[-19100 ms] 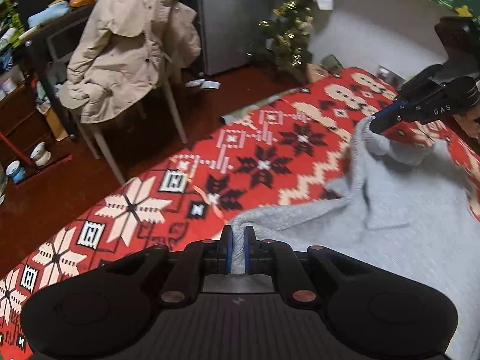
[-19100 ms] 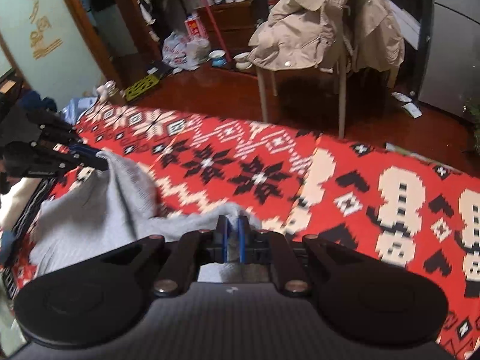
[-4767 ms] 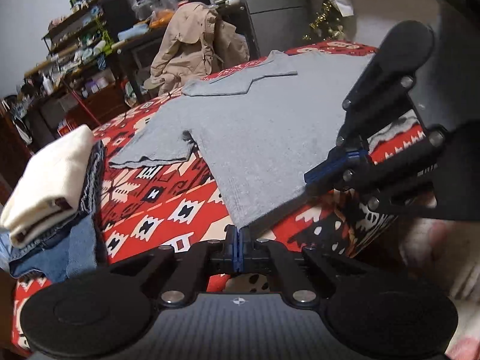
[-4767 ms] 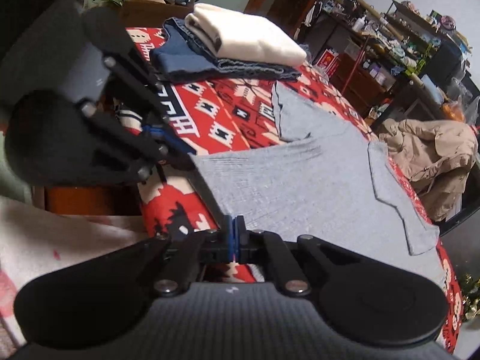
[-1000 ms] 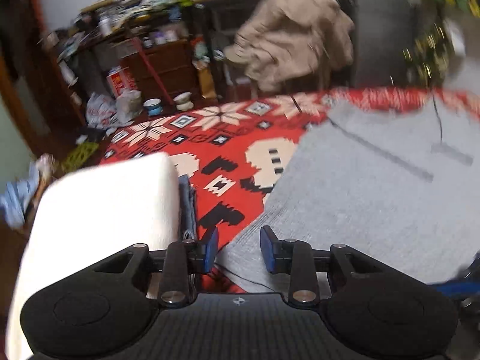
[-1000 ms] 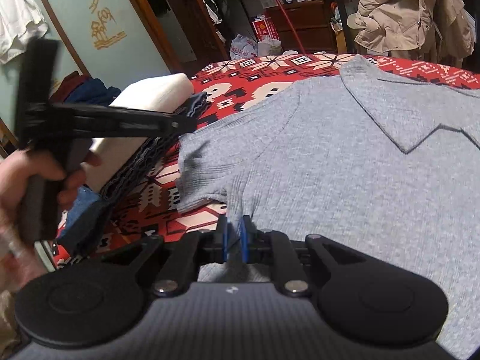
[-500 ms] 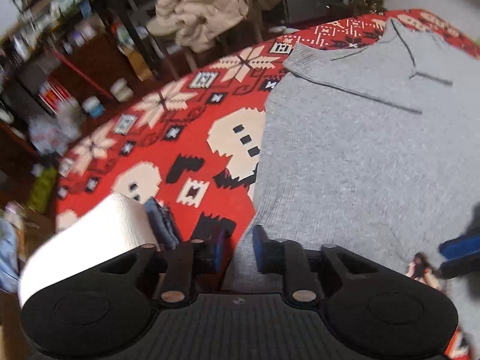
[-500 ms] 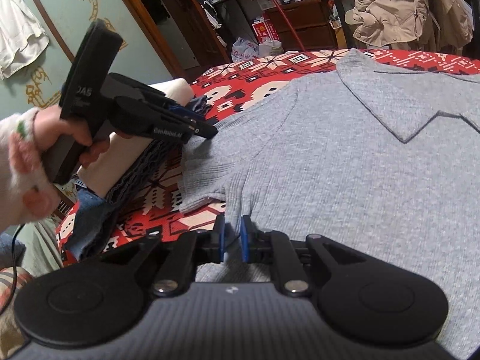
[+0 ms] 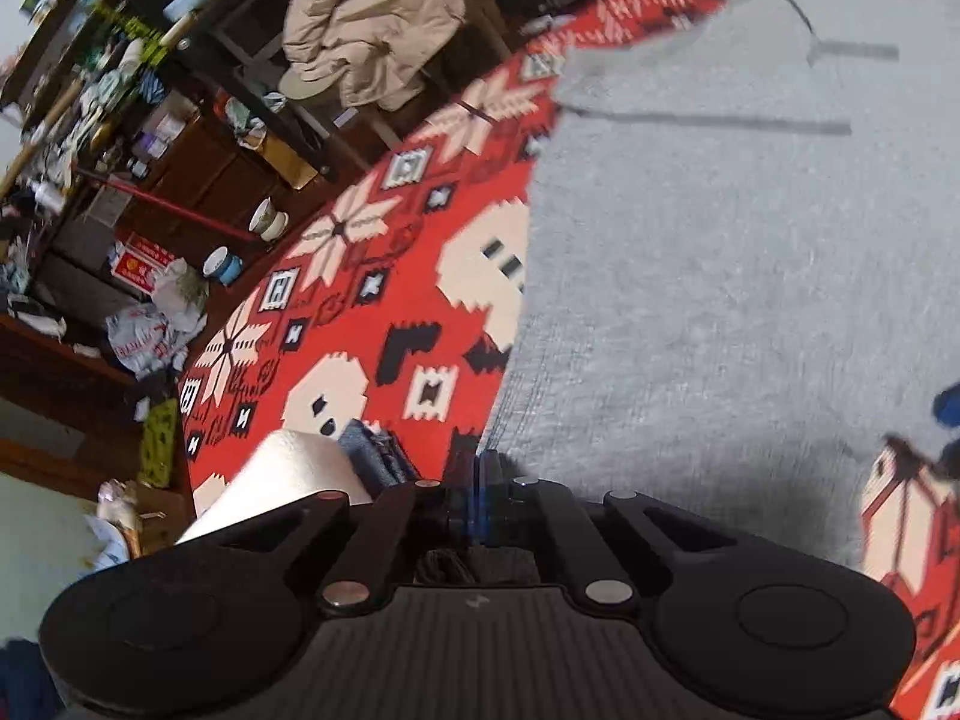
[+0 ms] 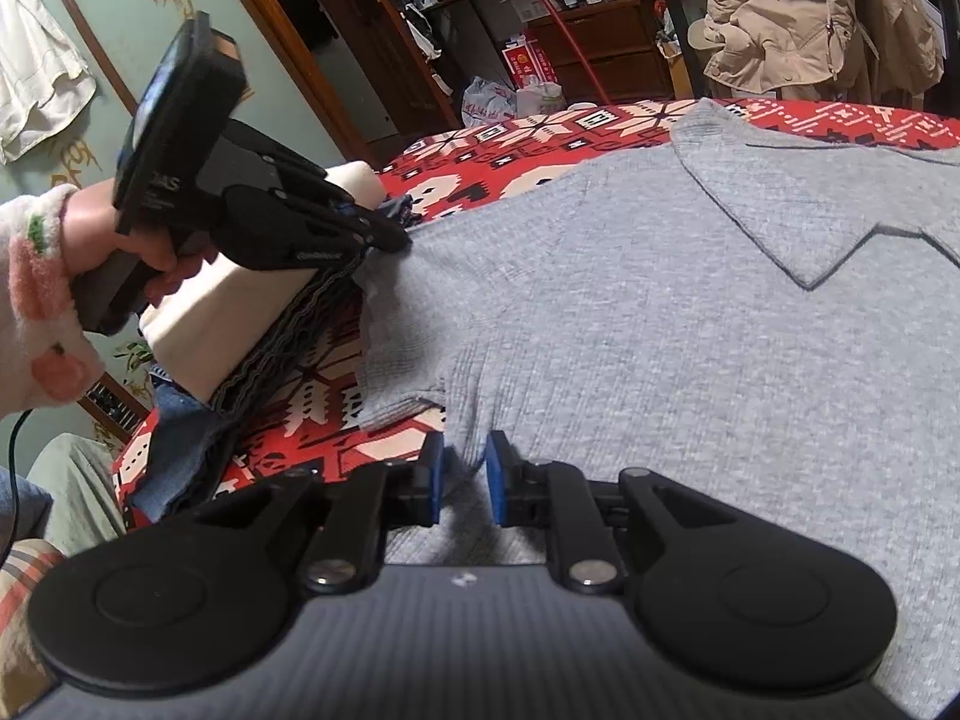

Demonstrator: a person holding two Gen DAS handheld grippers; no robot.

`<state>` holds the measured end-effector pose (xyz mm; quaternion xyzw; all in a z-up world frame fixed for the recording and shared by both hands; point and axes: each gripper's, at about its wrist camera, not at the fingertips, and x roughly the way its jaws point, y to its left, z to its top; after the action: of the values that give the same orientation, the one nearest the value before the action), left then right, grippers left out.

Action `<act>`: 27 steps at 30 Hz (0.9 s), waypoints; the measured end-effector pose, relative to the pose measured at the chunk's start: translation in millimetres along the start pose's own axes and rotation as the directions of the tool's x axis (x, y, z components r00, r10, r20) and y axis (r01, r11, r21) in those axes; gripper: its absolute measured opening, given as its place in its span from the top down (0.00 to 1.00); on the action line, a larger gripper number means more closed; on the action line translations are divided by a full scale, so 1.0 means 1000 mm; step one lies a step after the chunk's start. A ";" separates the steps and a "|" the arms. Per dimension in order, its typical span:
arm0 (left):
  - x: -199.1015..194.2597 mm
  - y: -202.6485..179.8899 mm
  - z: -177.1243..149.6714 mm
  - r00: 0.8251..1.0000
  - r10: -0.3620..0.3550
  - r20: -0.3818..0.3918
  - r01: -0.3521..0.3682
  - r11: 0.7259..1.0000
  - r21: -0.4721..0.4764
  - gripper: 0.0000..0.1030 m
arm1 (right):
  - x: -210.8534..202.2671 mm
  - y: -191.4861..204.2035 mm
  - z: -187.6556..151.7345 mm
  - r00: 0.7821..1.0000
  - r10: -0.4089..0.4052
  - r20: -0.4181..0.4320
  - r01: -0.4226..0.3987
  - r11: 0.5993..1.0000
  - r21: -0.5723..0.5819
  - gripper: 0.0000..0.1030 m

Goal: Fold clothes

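Note:
A grey short-sleeved shirt [image 10: 660,330] lies spread flat on a red patterned blanket [image 10: 528,126]. In the right wrist view, a hand [image 10: 114,228] holds my left gripper [image 10: 396,238], which is shut on the tip of the shirt's left sleeve. My left wrist view shows that gripper [image 9: 478,471] with its fingers together at the sleeve's edge of the shirt [image 9: 720,270]. My right gripper [image 10: 465,474] is open, its blue pads either side of the cloth just below the sleeve's underarm.
A stack of folded clothes, cream on top [image 10: 252,294] over dark and blue pieces, sits on the blanket right beside the sleeve. A beige coat [image 10: 810,18] hangs on a chair past the far edge. Cluttered shelves and a floor with bags lie beyond.
My left gripper came down to the sleeve's end and shut on it. My right gripper's fingers have spread apart at the underarm and it has edged forward.

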<state>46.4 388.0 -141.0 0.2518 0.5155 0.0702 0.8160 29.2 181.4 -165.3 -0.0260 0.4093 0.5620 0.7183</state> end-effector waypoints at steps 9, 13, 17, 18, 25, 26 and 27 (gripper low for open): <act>-0.012 0.005 -0.002 0.999 0.028 0.033 -0.024 0.995 -0.101 0.90 | -0.005 0.010 0.003 0.999 -0.027 0.028 0.029 0.998 -0.064 0.85; -0.036 0.000 -0.005 0.996 -0.004 0.092 0.019 0.986 -0.166 0.84 | 0.004 0.018 0.000 1.000 -0.020 -0.004 0.019 0.996 -0.083 0.87; -0.063 -0.016 -0.012 0.985 -0.044 0.164 0.083 0.969 -0.234 0.74 | 0.000 0.027 -0.010 1.000 -0.022 -0.010 0.021 0.995 -0.097 0.84; -0.069 -0.021 -0.015 0.982 -0.057 0.182 0.103 0.961 -0.256 0.74 | -0.003 0.029 -0.012 1.000 -0.020 -0.010 0.018 0.995 -0.102 0.84; -0.100 -0.052 -0.039 0.918 -0.249 0.309 0.368 0.827 -0.425 0.75 | -0.022 0.043 -0.027 1.000 -0.001 -0.011 0.000 0.991 -0.132 0.84; -0.100 -0.056 -0.041 0.908 -0.267 0.322 0.394 0.805 -0.444 0.75 | -0.025 0.045 -0.029 1.000 0.002 -0.011 -0.003 0.991 -0.136 0.84; -0.099 -0.060 -0.043 0.904 -0.277 0.326 0.408 0.787 -0.462 0.75 | -0.031 0.043 -0.031 1.000 -0.006 -0.006 0.006 0.991 -0.136 0.84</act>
<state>-45.1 313.4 -105.3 -0.0699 0.4113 0.0252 0.9085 -24.9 157.5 -147.8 -0.0780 0.3724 0.5863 0.7152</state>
